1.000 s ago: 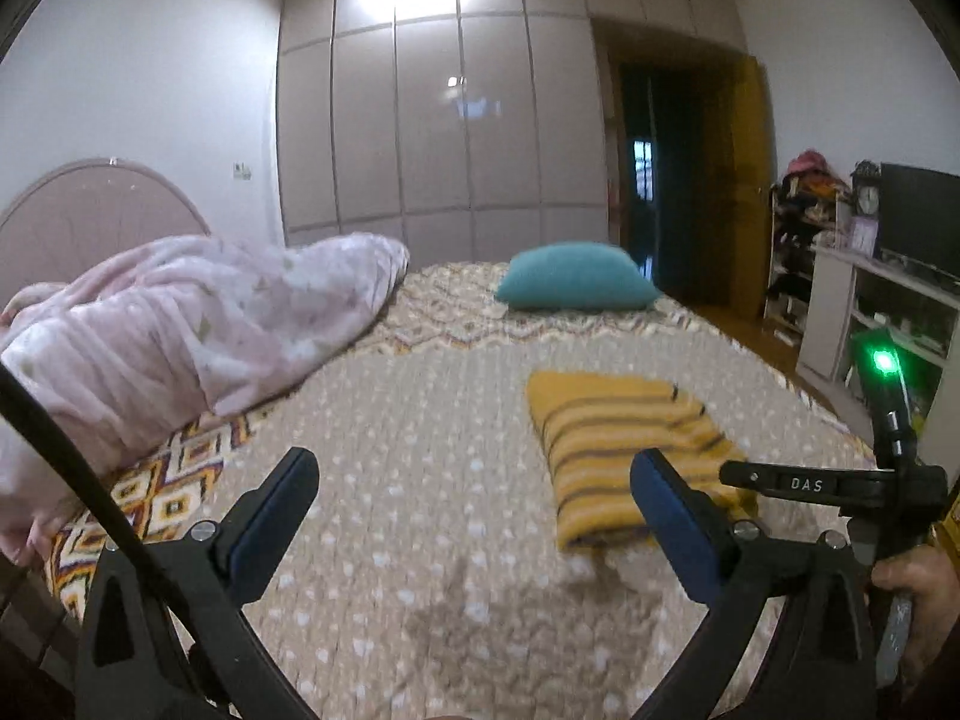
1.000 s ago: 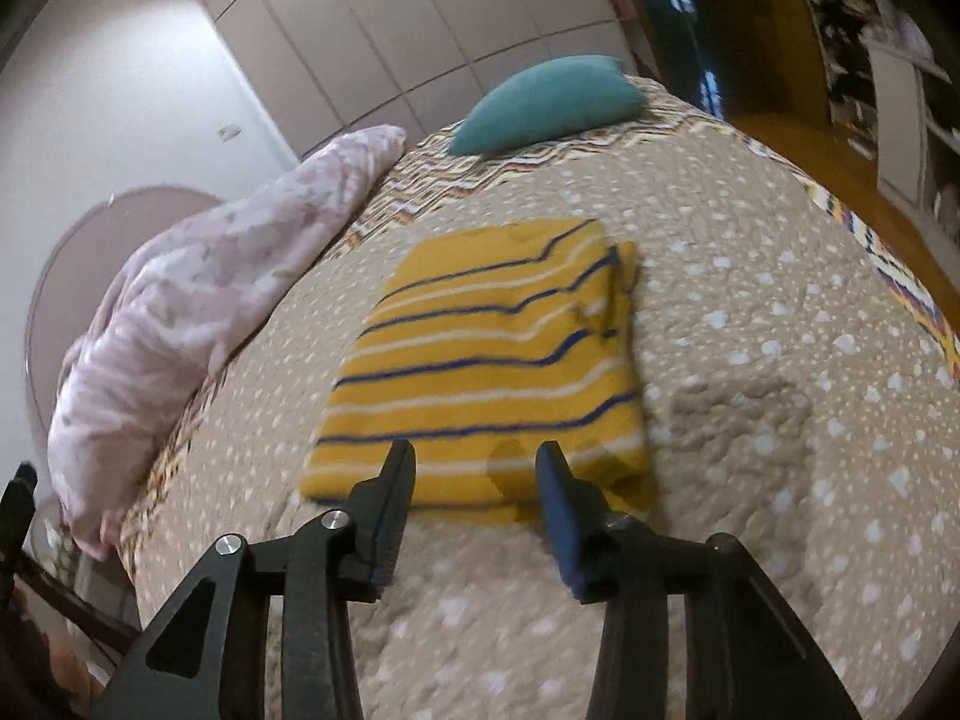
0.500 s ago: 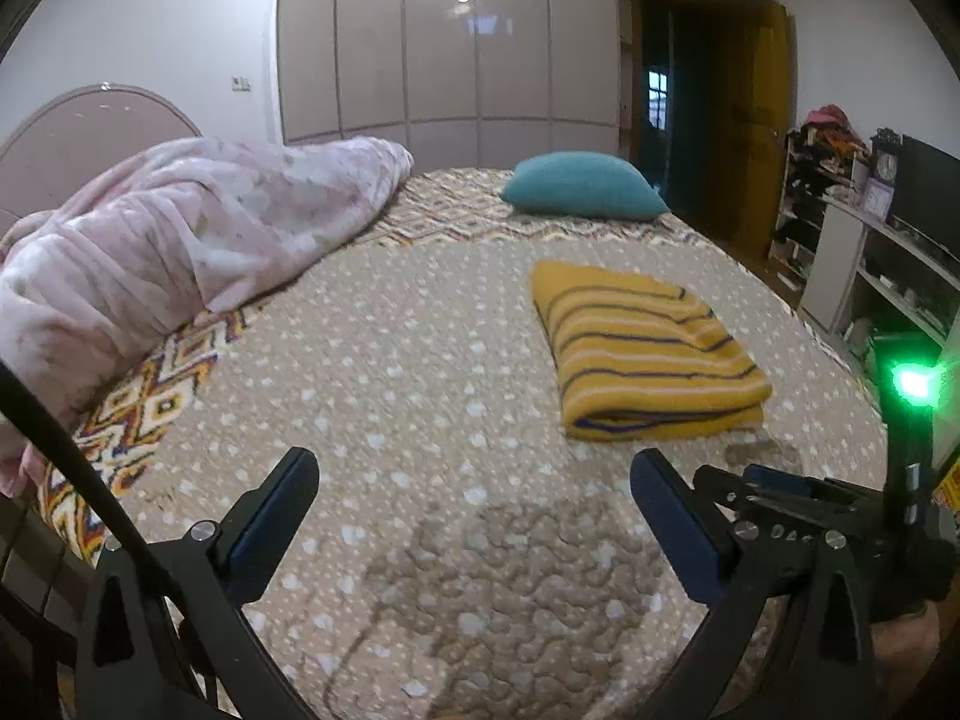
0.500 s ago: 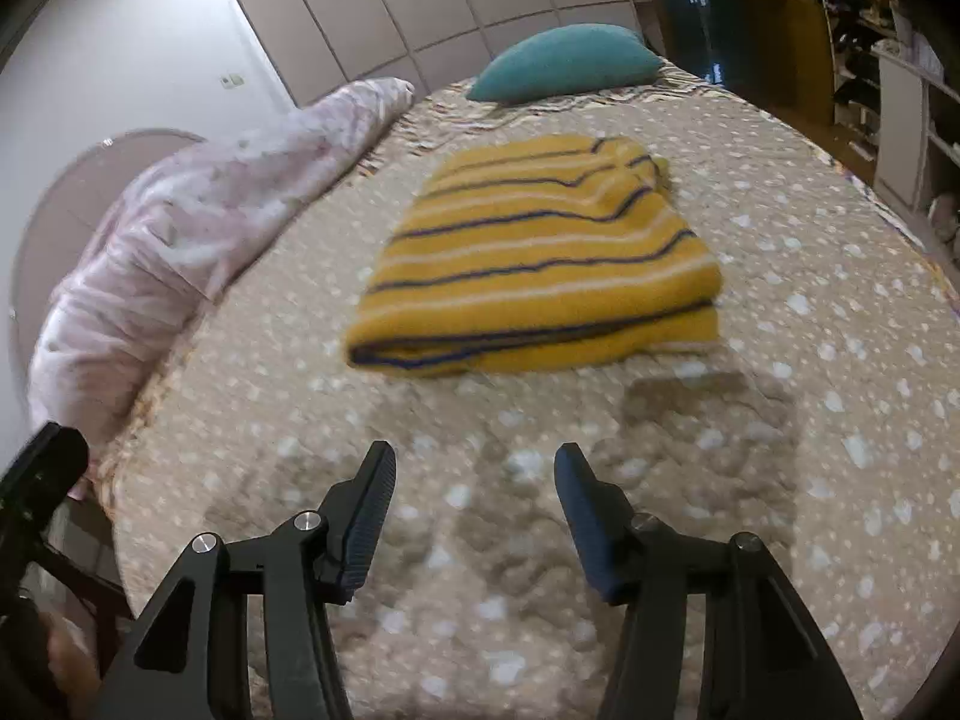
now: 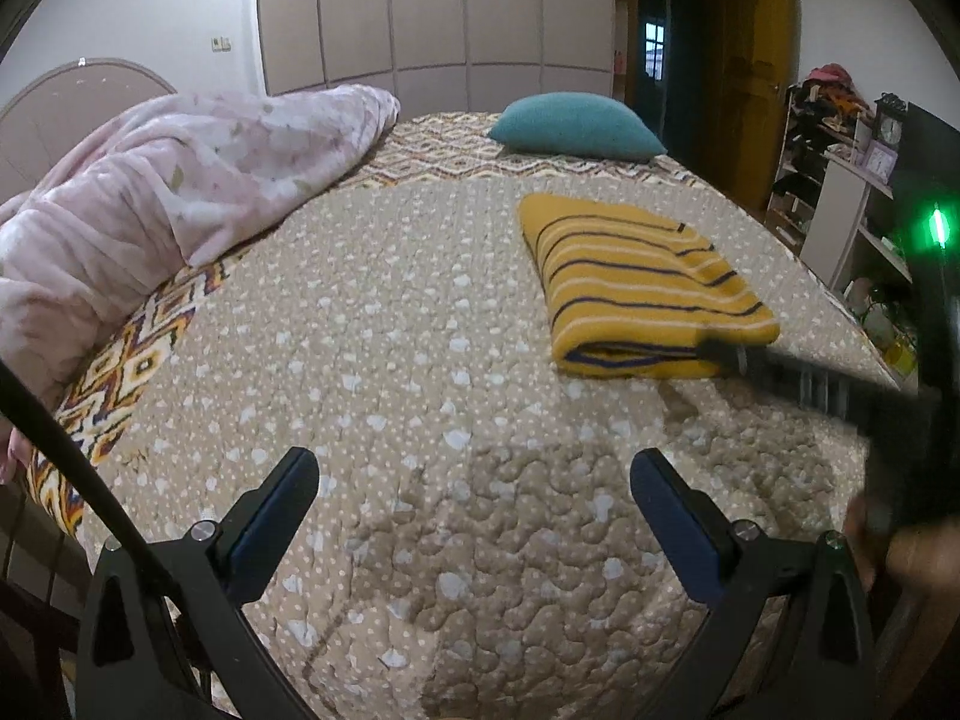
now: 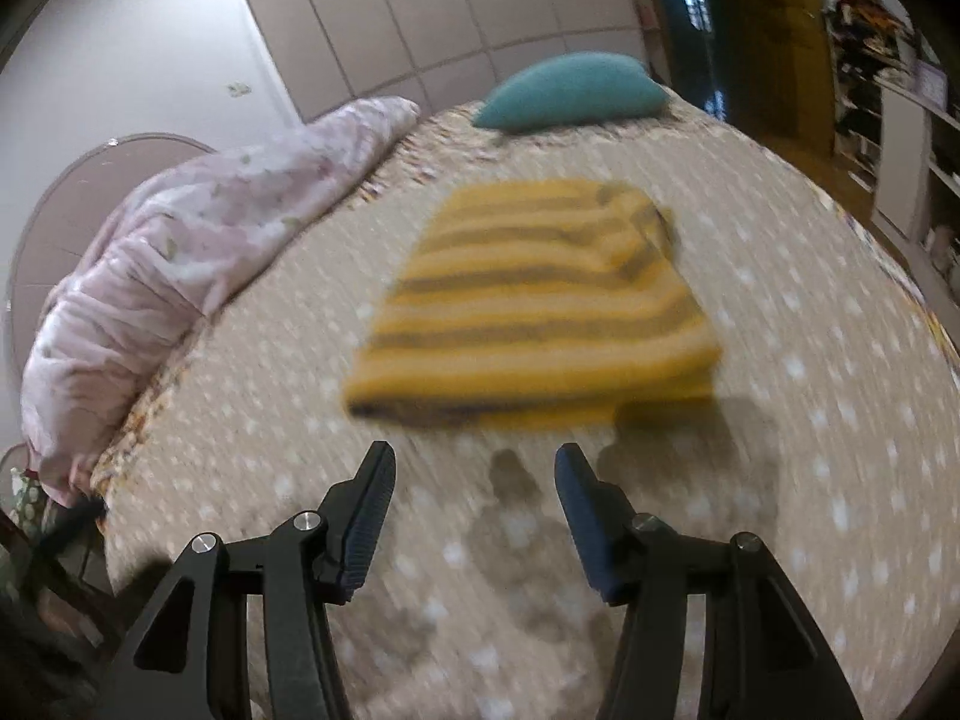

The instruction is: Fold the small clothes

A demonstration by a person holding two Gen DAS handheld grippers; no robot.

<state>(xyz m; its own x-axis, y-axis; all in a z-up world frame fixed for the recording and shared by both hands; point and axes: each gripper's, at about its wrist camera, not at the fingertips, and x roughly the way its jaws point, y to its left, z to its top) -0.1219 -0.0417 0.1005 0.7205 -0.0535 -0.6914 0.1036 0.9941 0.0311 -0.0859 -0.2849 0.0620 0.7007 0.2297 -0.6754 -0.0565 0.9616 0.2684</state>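
Both claws are off the garment now: a second ago the right claw (image 6: pixel 474 480) had its tips at the near hem of the yellow striped top (image 5: pixel 636 282), and since then its jaws have opened wider and stand apart with nothing between them, the top lying clear ahead of the tips. The left claw (image 5: pixel 474 498) is spread wide and empty over bare bedspread (image 5: pixel 384 360), well to the side of the top. The top sits as a neat rectangle with its doubled edge facing the claws, on the right half of the bed, so the fold looks finished and released, though that is a judgement from how it lies. In the left view the other claw's dark finger reaches in from the right toward the top's near corner; whether it touches there is not clear. Around it: a bunched pink quilt (image 5: pixel 180 180) along the left side, a teal pillow (image 5: pixel 576 126) at the far end, both well apart from the top. Nothing blocks the top.
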